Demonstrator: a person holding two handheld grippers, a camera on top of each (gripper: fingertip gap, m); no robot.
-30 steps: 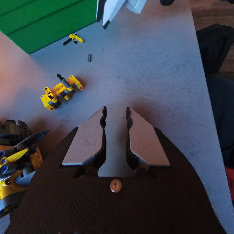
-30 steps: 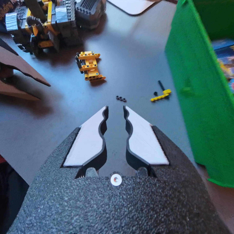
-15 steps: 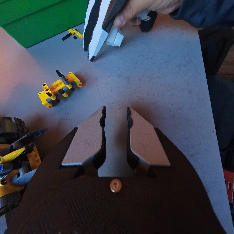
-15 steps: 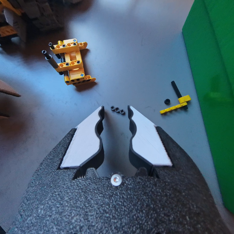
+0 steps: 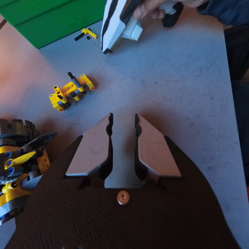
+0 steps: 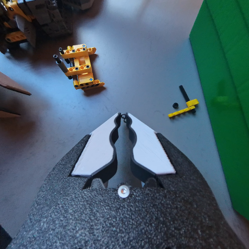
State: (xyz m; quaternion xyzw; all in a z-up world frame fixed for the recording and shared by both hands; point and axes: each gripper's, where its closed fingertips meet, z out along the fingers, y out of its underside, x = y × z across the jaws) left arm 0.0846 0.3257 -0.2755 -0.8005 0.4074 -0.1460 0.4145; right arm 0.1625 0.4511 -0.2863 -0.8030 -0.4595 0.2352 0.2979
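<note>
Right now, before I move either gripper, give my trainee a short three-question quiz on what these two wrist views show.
1. True or false: the left gripper is shut on a part.
2. What does the right gripper pinch at its fingertips?
A. the yellow frame assembly
B. the small black connector piece
C. the black axle with the yellow beam
3. Fill in: the axle and beam lie on the grey table right beside the ____ box.

Key: 1. False: its jaws stand apart over bare table. 2. B. 3. green.
</note>
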